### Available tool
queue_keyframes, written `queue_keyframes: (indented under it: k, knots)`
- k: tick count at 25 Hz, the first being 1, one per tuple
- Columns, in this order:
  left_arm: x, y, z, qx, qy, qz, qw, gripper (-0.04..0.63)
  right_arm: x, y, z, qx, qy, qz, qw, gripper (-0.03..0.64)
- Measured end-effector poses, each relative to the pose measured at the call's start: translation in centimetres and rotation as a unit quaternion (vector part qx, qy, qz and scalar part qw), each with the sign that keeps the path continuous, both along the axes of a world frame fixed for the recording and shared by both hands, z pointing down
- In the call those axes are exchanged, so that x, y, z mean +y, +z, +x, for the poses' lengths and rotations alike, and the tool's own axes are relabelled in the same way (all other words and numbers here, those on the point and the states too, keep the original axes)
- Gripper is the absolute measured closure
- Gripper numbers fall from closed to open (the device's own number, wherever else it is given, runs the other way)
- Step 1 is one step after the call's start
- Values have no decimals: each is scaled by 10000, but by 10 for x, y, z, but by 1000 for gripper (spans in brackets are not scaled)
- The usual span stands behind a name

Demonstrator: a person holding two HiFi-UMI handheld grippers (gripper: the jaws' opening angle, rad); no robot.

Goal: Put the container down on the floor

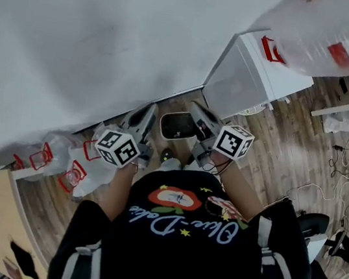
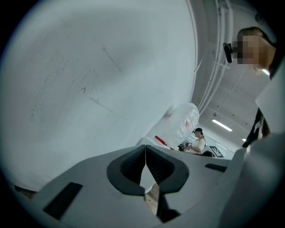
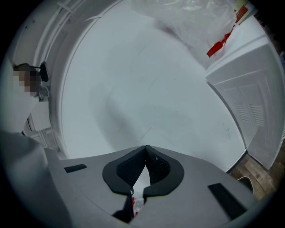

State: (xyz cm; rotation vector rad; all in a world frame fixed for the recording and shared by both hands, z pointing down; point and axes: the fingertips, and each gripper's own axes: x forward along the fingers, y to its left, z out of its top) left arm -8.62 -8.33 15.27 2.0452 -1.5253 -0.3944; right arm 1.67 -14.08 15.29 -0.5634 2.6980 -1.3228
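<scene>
The dark container [image 1: 178, 125] sits on the wood floor [image 1: 290, 154], at the foot of the white wall [image 1: 79, 35]. The left claw [image 1: 148, 108] is just left of the container and the right claw [image 1: 196, 108] just right of it. Each claw is pressed together, pinching nothing.

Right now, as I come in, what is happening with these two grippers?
A person looks down at a small dark container that sits low beside the white wall, apparently on the wooden floor. The left gripper and the right gripper flank it, one on each side. Both have their jaws together with nothing held, and point toward the wall. The container seems already put down and released.
</scene>
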Motion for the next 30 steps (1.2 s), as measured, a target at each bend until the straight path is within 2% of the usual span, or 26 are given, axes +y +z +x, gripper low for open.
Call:
queue_keyframes:
  k: [4,9,17,22,30]
  knots:
    - [3,-20,1,-97,-33,104,9999,591,-1,-21,1,-98,67,223,9997,617]
    - [5,-39,11,-394,74,271,9988,591,2,-39,-1,155,-27,702,9974,617]
    - [5,-52,25,-815,266,378,9956,591,5,-50,-5,35,62,749,9972,617]
    - [6,-54,23,-880,264,412,9949,591,11,-49,-8,202,-30,962,9952,617]
    - [5,-48,28,-879,321,347,9950,591,11,-44,-4,207,-6,918,9956,617]
